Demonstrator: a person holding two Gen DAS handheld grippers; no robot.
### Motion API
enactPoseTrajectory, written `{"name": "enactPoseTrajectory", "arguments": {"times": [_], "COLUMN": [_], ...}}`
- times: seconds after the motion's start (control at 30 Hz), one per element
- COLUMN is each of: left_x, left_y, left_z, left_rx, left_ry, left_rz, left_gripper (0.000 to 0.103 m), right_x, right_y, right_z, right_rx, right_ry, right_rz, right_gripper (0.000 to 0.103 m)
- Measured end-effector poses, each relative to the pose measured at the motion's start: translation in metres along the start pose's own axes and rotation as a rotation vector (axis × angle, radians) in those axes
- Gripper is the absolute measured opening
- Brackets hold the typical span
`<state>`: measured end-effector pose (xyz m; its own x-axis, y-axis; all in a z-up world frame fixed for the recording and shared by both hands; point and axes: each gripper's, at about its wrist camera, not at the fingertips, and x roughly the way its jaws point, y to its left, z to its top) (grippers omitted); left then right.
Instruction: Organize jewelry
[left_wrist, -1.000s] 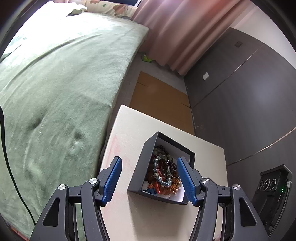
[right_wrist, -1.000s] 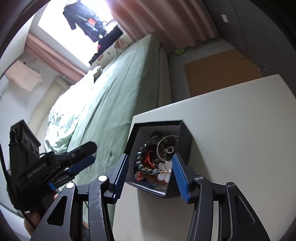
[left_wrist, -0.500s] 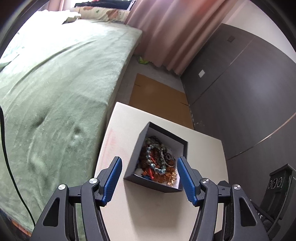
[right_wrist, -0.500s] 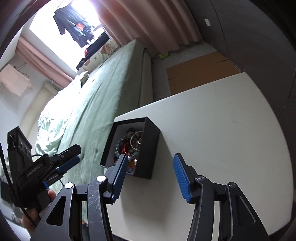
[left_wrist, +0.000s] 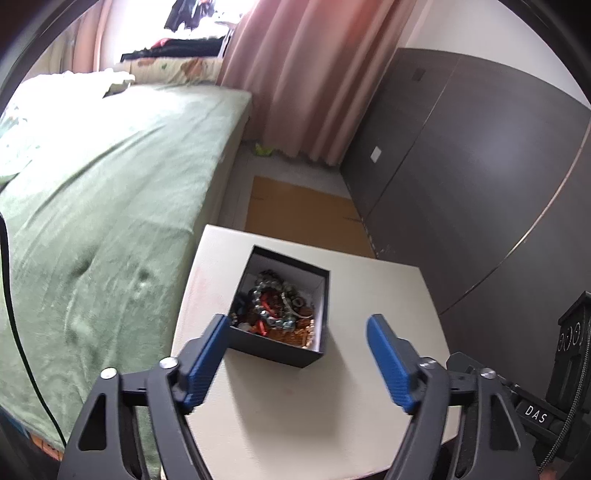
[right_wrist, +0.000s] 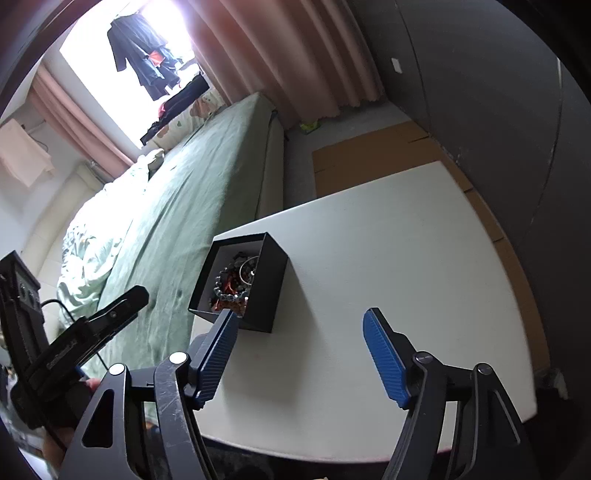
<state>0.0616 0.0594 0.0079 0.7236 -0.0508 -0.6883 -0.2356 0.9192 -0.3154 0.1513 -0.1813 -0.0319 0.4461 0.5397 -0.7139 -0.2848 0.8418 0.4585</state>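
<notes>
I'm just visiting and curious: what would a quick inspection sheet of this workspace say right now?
Surface: white table, bare apart from one box.
Job's things: open black box on the table, holding tangled jewelry, beads and chains.
Clutter: nothing seen on the table.
Grippers: left gripper and right gripper both hover above the table, jaws opening, nothing between the pads.
Cables: black cable running across the bed.
Surroundings: green bed beside the table, pink curtain, dark wardrobe, cardboard on the floor.
</notes>
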Motion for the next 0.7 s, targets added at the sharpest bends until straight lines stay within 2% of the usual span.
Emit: {"name": "enactPoseTrajectory", "arguments": {"times": [0.1,0.17,0.27,0.3,0.7], "left_x": [-0.013,-0.019,-0.028,-0.031,-0.057], "left_y": [-0.012,-0.021,-0.027,-0.028,-0.037], "left_z": [-0.004,-0.008,-0.017,-0.02,-0.037], "left_rx": [0.035,0.071,0.089,0.09,0.133], "left_ry": [-0.044,-0.05,-0.077,-0.084,-0.131], "left_rz": [0.006,0.027,0.045,0.052,0.104], "left_gripper": [0.092,0.094,0.103,0.103,0.103], "right_x": [-0.008,-0.013,-0.021,-0.024,-0.053], "right_y": [-0.003,-0.006,-0.009,-0.011,-0.007], "right_z": [-0.002,-0.004,-0.007,-0.009,-0.025], "right_rx": [-0.002,-0.002,-0.004,-0.006,-0.068], "right_ry": [-0.009,-0.018,-0.023,-0.028,-0.084], "right_rz": [-0.004,-0.022,-0.037,-0.041,-0.112], "right_gripper": [0.085,0.095,0.101,0.103,0.103]}}
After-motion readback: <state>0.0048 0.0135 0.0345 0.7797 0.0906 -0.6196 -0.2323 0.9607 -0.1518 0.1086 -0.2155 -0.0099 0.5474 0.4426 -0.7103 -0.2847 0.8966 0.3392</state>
